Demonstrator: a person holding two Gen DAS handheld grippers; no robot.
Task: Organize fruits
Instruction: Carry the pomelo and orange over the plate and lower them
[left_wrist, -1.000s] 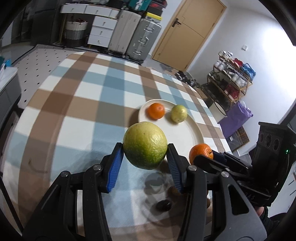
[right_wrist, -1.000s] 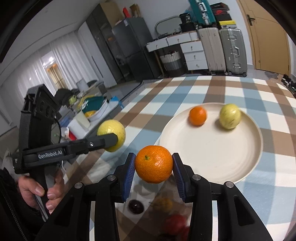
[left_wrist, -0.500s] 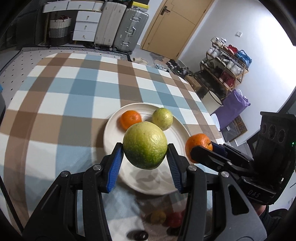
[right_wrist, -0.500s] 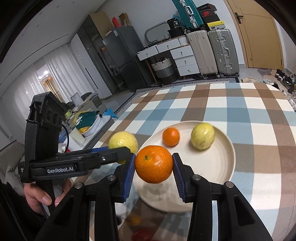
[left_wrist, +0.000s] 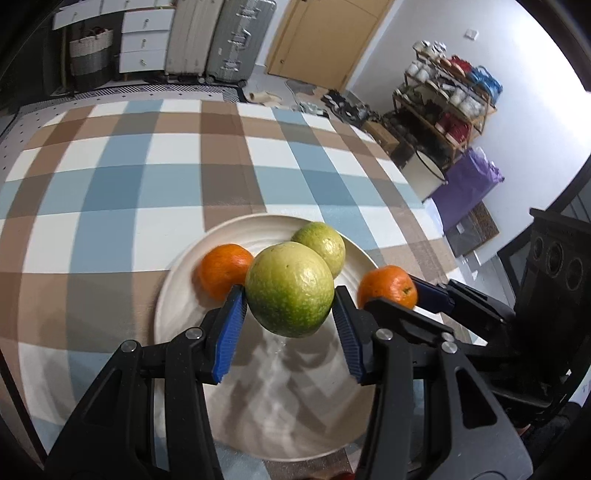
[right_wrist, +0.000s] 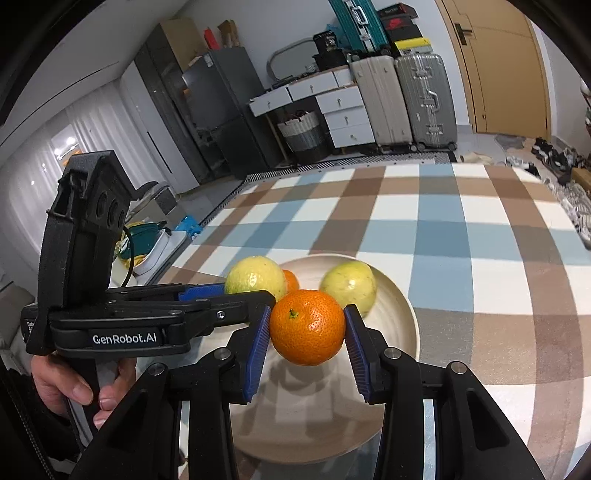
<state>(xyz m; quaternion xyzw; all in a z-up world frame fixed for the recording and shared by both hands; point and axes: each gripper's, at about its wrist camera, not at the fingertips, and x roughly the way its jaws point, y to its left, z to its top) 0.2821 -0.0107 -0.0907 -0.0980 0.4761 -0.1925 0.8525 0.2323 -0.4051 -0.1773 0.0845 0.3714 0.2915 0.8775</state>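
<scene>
My left gripper (left_wrist: 290, 325) is shut on a large green-yellow citrus (left_wrist: 290, 288) and holds it above the white plate (left_wrist: 177, 295). My right gripper (right_wrist: 306, 345) is shut on an orange mandarin (right_wrist: 306, 326), also above the plate (right_wrist: 402, 314). On the plate lie a second mandarin (left_wrist: 223, 269) and a smaller green-yellow fruit (left_wrist: 325, 242). The right gripper with its mandarin (left_wrist: 388, 286) shows at the right of the left wrist view. The left gripper's citrus (right_wrist: 255, 275) shows at the left of the right wrist view.
The plate sits on a blue, brown and white checked tablecloth (left_wrist: 147, 166). Suitcases (right_wrist: 402, 96), a drawer unit (right_wrist: 332, 107) and a door (right_wrist: 495, 62) stand beyond the table's far edge. A shoe rack (left_wrist: 447, 103) stands to the right.
Both grippers have moved forward with their fruit, from beside the plate to above it. Both grips are unchanged.
</scene>
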